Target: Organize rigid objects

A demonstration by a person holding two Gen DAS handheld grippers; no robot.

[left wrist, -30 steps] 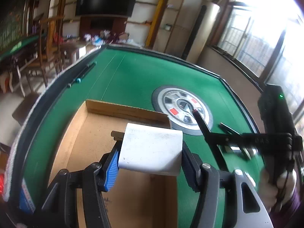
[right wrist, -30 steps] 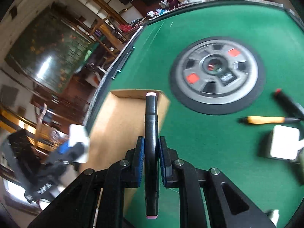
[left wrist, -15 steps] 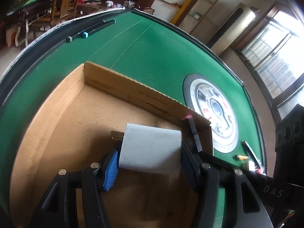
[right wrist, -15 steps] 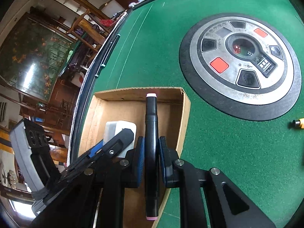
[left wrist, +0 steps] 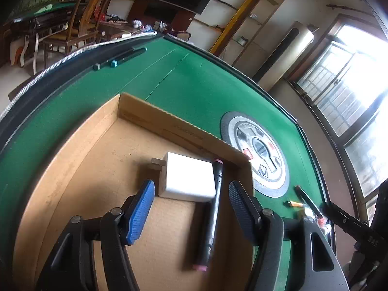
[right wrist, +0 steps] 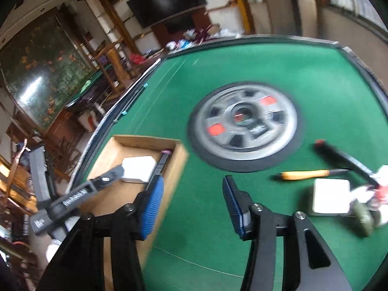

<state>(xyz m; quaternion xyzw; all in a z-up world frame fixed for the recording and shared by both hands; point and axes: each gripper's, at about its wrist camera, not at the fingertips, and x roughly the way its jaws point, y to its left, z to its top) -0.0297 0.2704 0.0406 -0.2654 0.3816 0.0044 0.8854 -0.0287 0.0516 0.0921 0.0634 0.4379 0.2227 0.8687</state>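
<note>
Left gripper [left wrist: 191,208]: blue pads apart and opening, nothing pressed between them. It hangs over the open cardboard box [left wrist: 72,169].

On the box floor, just past the fingertips, a white charger block [left wrist: 188,180] lies flat, metal prongs pointing away to the left. A black marker [left wrist: 213,208] with pink end caps lies just beside the block's right edge, running lengthwise along the box's right wall; whether the 2 touch cannot be told. Neither is in contact with a pad.

Right gripper [right wrist: 192,201]: blue pads apart and opening, nothing between them but green felt. It sits over the green table [right wrist: 242,55], to the right of the box; this view is motion-blurred.

Right of that gripper, on the felt: a white square block [right wrist: 331,198], an orange-handled tool [right wrist: 305,174], a black marker with red cap [right wrist: 339,156], and a small blurred cluster of white and red items at the table edge, not identifiable.

Mid-table: a round grey control dial [right wrist: 245,126] with red buttons, set in a black ring.

Far left rail: 2 dark pens [left wrist: 121,57] with teal ends, lying side by side.

Beyond: wooden chairs, a wall television, bright windows on the right.
</note>
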